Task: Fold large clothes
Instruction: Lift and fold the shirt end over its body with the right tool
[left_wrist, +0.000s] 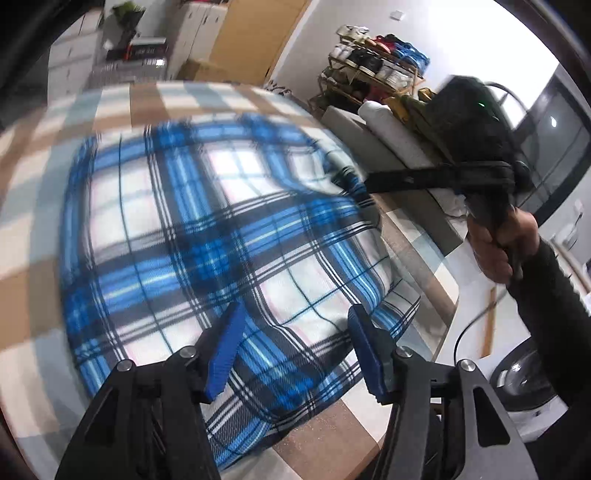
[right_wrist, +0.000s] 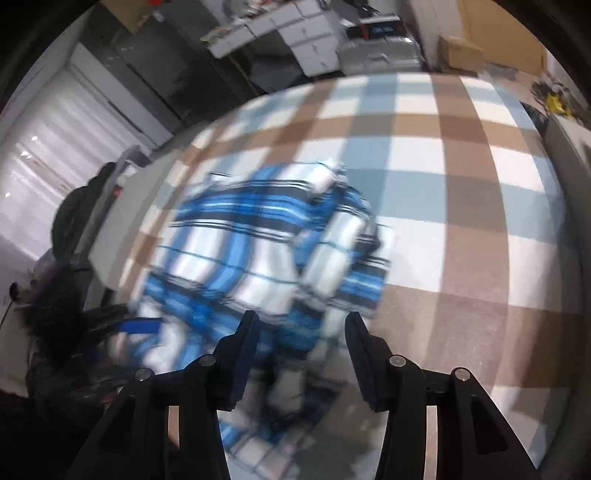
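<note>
The blue plaid garment (left_wrist: 207, 236) lies spread on the checked table cover (left_wrist: 44, 280), its near edge passing under and between the fingers of the left gripper (left_wrist: 295, 350), whose jaws stand apart with no pad pressing the cloth. Toward the far right corner of the garment, the right gripper (left_wrist: 345, 177) hangs at the cloth edge, held in a hand (left_wrist: 498, 240). In the right wrist view the jaws of that gripper (right_wrist: 301, 354) are likewise apart above the blurred cloth, clamping nothing.
</note>
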